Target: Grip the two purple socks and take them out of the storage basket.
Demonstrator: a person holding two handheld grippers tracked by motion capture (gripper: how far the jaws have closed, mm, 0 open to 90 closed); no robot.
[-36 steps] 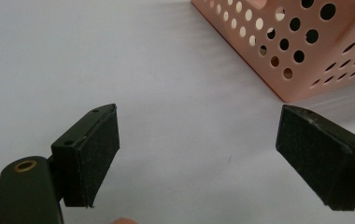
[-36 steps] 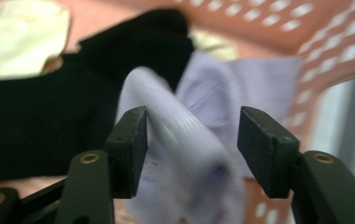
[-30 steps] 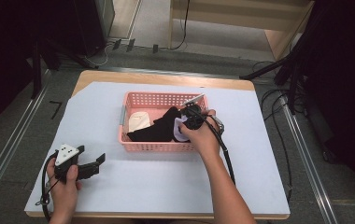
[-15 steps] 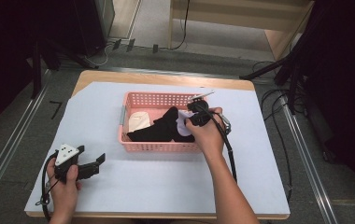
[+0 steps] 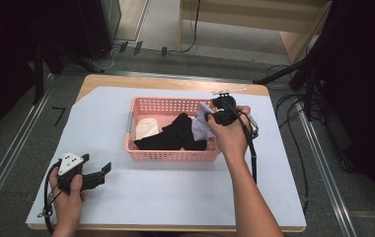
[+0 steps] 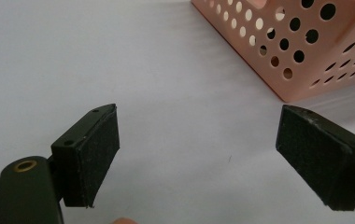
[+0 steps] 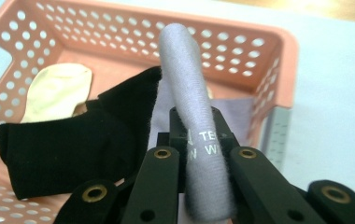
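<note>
Lavender sock is pinched in the right gripper over the pink basket; its jaws have just been closing. Lifted straight up, it clears the black sock. Left gripper jaws stand wide above the bench.

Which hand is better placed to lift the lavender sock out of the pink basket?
Right. The right gripper is shut on the lavender sock over the pink basket; the left gripper rests open on the table, away from it.

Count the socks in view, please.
3: grey sock pinched in the right gripper, black sock and cream sock in the basket. More may hide underneath.
</note>
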